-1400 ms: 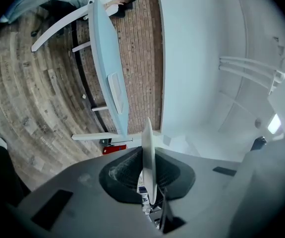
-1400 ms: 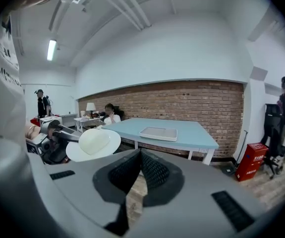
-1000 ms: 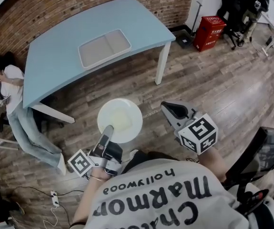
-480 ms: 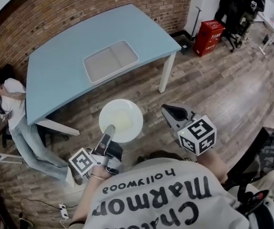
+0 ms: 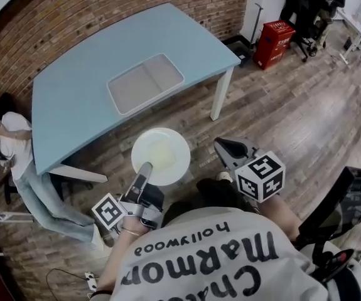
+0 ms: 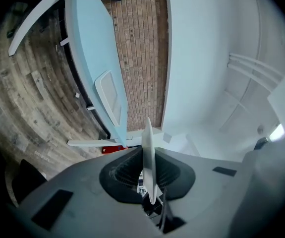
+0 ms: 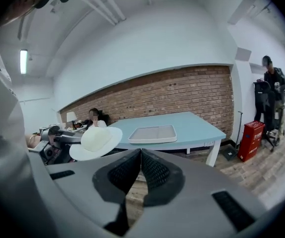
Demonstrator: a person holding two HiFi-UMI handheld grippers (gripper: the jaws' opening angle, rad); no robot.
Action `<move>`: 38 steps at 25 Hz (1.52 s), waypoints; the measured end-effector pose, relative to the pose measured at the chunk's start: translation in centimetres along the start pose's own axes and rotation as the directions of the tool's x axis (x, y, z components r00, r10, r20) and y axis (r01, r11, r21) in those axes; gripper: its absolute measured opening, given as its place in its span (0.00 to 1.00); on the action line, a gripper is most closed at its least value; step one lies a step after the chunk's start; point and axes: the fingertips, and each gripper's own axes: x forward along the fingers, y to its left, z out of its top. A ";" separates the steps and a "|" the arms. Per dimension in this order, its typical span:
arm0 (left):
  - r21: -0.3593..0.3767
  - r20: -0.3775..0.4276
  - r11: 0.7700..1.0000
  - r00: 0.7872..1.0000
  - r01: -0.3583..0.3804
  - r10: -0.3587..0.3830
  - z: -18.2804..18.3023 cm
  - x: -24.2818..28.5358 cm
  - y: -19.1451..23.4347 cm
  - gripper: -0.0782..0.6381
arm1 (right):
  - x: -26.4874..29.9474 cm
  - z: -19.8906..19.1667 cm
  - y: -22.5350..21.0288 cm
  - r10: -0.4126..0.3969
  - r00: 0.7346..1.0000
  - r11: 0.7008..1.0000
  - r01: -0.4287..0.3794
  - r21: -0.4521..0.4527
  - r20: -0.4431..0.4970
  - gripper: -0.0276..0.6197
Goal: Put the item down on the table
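My left gripper (image 5: 144, 170) is shut on the near rim of a round white plate (image 5: 161, 157), which it holds flat above the wooden floor. In the left gripper view that plate (image 6: 148, 162) shows edge-on, clamped between the jaws. The light blue table (image 5: 86, 74) stands ahead, with a shallow grey tray (image 5: 145, 83) on it. My right gripper (image 5: 227, 148) hangs to the right of the plate, shut with nothing in it; its jaws meet in the right gripper view (image 7: 140, 155). The plate (image 7: 96, 142) and the table (image 7: 192, 128) both show in that view.
A person (image 5: 7, 137) sits on the floor at the table's left end. A red box (image 5: 277, 42) stands by the far wall to the right, with people beyond it. Brick wall (image 5: 105, 5) runs behind the table. A dark object (image 5: 346, 199) lies at my right.
The table and tray have shifted slightly in the head view as I step closer. Both grippers and the plate keep the same pose relative to me.
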 end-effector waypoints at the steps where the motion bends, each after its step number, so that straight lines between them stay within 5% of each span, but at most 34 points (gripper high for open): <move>1: -0.007 0.006 1.000 1.000 0.004 -0.004 0.2 0.4 0.1 0.14 | 0.5 0.1 -0.2 0.005 1.000 1.000 -0.005 -0.006 -0.002 0.06; 10: -0.007 0.071 1.000 0.997 -0.015 0.016 3.3 4.6 1.2 0.14 | 6.8 2.6 -2.7 0.102 0.994 0.991 -0.104 -0.083 -0.037 0.06; 26: -0.056 0.202 0.994 0.974 -0.089 0.098 7.4 18.1 5.3 0.14 | 15.1 7.1 -17.0 0.164 0.979 0.978 -0.177 -0.109 -0.122 0.06; 38: -0.048 0.290 0.994 0.951 -0.099 0.108 9.2 24.5 7.3 0.14 | 19.7 9.0 -22.1 0.251 0.958 0.951 -0.271 -0.148 -0.140 0.06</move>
